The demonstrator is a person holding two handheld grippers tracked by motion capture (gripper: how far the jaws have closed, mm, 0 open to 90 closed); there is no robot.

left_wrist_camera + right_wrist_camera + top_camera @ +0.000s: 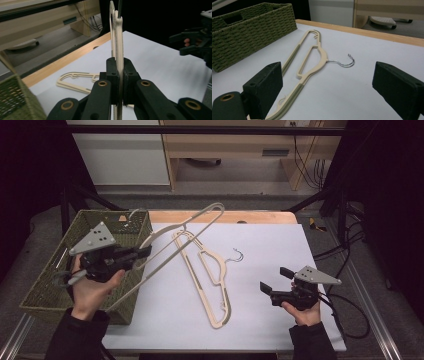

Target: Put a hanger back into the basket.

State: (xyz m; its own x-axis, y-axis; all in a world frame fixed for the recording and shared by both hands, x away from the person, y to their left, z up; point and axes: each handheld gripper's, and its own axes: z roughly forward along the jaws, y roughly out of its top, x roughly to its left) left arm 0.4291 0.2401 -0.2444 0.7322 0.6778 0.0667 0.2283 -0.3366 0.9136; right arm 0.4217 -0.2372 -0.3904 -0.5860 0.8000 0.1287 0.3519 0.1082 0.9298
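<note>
The white table surface point(260, 250) lies broad and bare between the two grippers, its wooden far edge exposed. A beige plastic hanger point(207, 280) lies flat mid-table, its ribbed arms and thin metal hook point(344, 62) clear of the woven green basket point(65, 265) at the left edge. The left gripper point(145, 252) is clamped on a second beige hanger point(170, 247), held tilted above the basket and table; its hook is hard to make out. The right gripper point(275, 279) hovers near the table's right edge, jaws spread wide, holding nothing
</note>
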